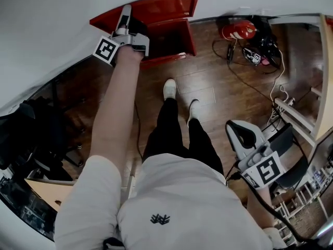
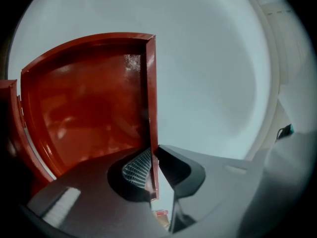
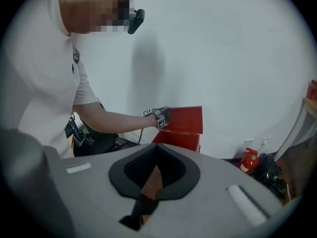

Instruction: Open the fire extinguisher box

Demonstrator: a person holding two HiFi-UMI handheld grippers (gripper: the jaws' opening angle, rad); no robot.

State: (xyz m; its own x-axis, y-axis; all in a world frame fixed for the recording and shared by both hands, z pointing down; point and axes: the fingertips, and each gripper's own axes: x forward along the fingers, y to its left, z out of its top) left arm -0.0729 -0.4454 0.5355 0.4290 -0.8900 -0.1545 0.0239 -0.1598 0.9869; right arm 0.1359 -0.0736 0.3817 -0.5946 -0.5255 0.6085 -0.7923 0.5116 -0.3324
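The red fire extinguisher box point(image 1: 169, 40) stands on the floor against the white wall, and its lid point(image 1: 156, 7) is swung up. My left gripper point(image 1: 125, 15) reaches to the lid's left part. In the left gripper view the lid's thin side edge point(image 2: 151, 93) runs down between the pads, and the left gripper point(image 2: 154, 152) is shut on it. The lid's glossy red inside point(image 2: 89, 103) fills the left. My right gripper point(image 1: 238, 129) hangs low at my right side, shut and holding nothing point(image 3: 157, 147). From there the box point(image 3: 181, 133) shows across the room.
A red fire extinguisher point(image 1: 237, 30) lies by the wall right of the box, amid black cables point(image 1: 250, 53). Dark equipment point(image 1: 31, 134) sits at my left and white shelving point(image 1: 302, 113) at my right. My feet point(image 1: 169, 89) stand on the wood floor just before the box.
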